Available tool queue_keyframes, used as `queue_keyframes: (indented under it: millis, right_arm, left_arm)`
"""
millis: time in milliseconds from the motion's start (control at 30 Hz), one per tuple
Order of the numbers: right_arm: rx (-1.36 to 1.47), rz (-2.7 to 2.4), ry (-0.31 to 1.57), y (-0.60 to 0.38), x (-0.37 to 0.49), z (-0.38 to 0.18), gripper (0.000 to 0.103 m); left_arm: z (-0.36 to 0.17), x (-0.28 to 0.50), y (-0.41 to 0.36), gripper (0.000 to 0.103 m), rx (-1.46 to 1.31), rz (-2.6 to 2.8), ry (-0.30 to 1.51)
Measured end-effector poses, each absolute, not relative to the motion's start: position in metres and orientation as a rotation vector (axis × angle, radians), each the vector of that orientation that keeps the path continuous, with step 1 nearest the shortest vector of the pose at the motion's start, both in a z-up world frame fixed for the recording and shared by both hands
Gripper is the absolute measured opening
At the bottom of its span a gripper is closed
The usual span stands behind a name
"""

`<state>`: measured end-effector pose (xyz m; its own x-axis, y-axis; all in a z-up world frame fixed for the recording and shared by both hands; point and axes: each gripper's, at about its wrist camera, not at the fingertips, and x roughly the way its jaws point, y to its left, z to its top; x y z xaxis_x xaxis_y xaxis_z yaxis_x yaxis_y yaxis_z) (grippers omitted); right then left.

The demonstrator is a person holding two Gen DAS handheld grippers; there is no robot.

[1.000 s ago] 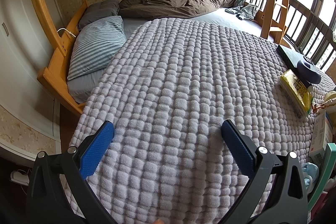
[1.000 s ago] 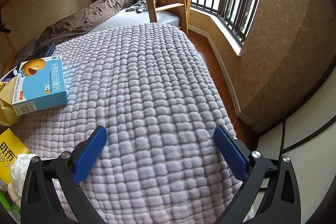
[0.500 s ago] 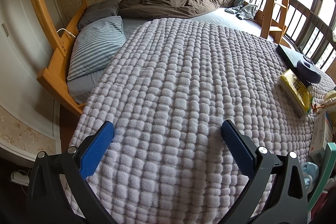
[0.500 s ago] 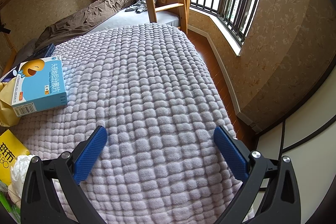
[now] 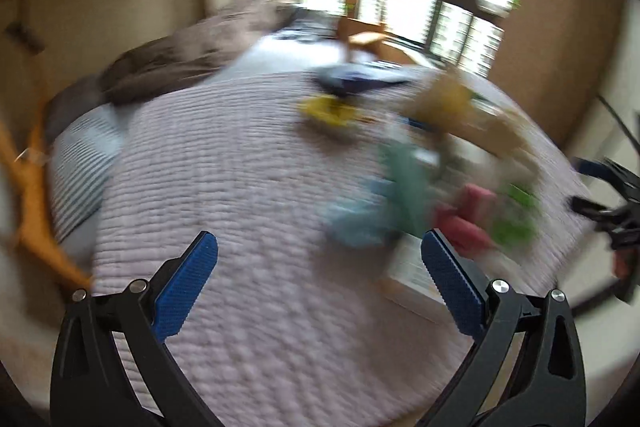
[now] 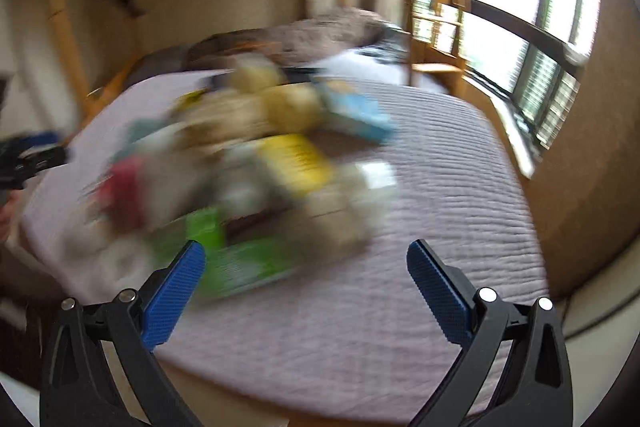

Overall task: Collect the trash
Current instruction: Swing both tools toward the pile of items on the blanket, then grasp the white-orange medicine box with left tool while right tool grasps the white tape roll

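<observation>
The right wrist view was blurred, yet both the left hand-held gripper (image 5: pixel 318 263) and right hand-held gripper (image 6: pixel 306 273) stood wide open and empty over the lilac quilted bed (image 6: pixel 440 195), where the mixed pile of colourful trash packets (image 6: pixel 248 163) lay, so I judged one should steady first and then pick one near packet.

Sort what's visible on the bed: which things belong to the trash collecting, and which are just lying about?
Job, though blur hides details:
- yellow packet
- green package
- light blue box
- red item
- left gripper and right gripper, both open

Lying about:
- lilac blanket
- striped pillow
- brown duvet
- wooden ladder
</observation>
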<state>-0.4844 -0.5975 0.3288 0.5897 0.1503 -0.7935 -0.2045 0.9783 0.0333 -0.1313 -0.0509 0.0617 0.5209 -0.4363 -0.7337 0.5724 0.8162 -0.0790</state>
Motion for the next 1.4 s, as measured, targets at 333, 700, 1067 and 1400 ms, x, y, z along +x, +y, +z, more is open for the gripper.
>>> queue_keyframes:
  millis: [333,700,1067,1400]
  right_arm:
    - [-0.165,0.379,0.959,-0.520,-0.500,0.293,0.099]
    - [-0.185,0.404,0.979,-0.498,-0.490,0.280,0.084]
    - [-0.121,0.388,0.999,-0.495,-0.495,0.283,0.071]
    - [-0.117,0.297,0.996,-0.483,-0.483,0.278,0.054]
  left_arm:
    - [0.044,-0.157,-0.093,0.102,0.292,-0.847,0.833]
    - [0.013,-0.135,-0.101,0.101,0.279,-0.856,0.905]
    - [0.016,-0.138,-0.098,0.070,0.297,-0.827,0.890]
    - [0.021,-0.139,-0.090,0.070,0.264,-0.794,0.887]
